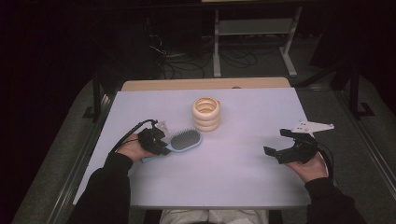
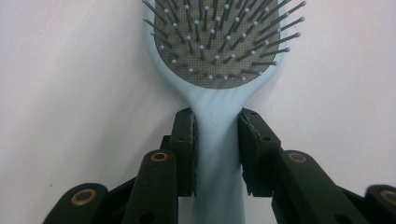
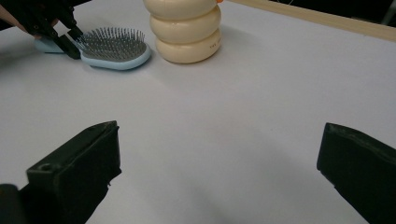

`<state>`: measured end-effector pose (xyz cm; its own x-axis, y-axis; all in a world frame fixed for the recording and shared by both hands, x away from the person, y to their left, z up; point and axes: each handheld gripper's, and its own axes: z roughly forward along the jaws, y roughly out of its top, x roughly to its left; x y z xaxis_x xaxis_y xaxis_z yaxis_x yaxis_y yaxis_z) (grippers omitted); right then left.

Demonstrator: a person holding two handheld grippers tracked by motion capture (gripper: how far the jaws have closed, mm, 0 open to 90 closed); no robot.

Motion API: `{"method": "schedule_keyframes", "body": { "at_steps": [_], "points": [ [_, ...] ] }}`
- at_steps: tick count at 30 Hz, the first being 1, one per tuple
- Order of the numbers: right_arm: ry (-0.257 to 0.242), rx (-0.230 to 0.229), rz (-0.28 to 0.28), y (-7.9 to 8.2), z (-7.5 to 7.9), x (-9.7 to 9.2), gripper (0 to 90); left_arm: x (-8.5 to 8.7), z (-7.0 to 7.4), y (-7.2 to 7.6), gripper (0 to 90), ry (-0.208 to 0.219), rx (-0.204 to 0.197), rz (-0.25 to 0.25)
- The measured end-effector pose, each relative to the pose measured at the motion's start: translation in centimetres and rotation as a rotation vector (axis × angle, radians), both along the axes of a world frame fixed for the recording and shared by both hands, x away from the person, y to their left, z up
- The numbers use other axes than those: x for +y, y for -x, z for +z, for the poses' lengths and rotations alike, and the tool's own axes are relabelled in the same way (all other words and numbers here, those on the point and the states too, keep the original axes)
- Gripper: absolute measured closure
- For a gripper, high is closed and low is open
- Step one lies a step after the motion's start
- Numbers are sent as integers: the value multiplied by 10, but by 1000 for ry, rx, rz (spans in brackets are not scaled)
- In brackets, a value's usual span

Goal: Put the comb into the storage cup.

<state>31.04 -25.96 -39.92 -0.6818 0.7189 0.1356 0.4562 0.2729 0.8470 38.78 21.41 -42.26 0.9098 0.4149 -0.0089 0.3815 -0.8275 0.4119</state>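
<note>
Left tongs (image 1: 161, 148), one pair, black, hard-edged: clamping by both pads on the neck of the hairbrush, jaws pressing its two sides, cable trailing back over the hand (image 1: 132, 150).

Hairbrush (image 2: 219, 116), one: lying bristles-up on the left half of the worktop (image 1: 233, 177), handle toward the left hand, head pointing toward the middle. Pale blue smooth plastic body, oval head, grey cushioned pad, many thin dark pins ending in small pale ball tips. Faint round mark showing on the neck, too small for reading.

Rings (image 1: 206, 114), three, cream-coloured, rounded and glossy: sitting stacked one on another as a short hollow tower, standing near centre just beyond the brush head, apart from it. Small dark lettering running along the lowest ring in the right gripper view, too blurred for reading.

Right tongs (image 1: 280, 145), one pair, black, blocky: standing wide apart, holding nothing, hovering over bare worktop at the right, well apart from brush and rings. Grey three-cornered plate riding on top.

Worktop, one: pale lilac, matte, flat, with a light wooden strip edging the far side.
</note>
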Motion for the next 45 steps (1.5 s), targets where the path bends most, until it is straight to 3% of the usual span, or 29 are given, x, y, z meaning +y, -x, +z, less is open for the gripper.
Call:
{"method": "schedule_keyframes", "body": {
  "at_steps": [15,18,37,45],
  "points": [
    [-2,0,-3,0,0,-1,0,3,4,4,701,17,-30,4],
    [-4,1,-4,0,0,-1,0,2,9,6,702,39,-35,-11],
    [-8,-1,-6,0,0,-1,0,7,51,14,703,68,-103,-32],
    [-9,4,-7,0,0,-2,0,10,68,18,702,78,-157,-23]
  ]
}}
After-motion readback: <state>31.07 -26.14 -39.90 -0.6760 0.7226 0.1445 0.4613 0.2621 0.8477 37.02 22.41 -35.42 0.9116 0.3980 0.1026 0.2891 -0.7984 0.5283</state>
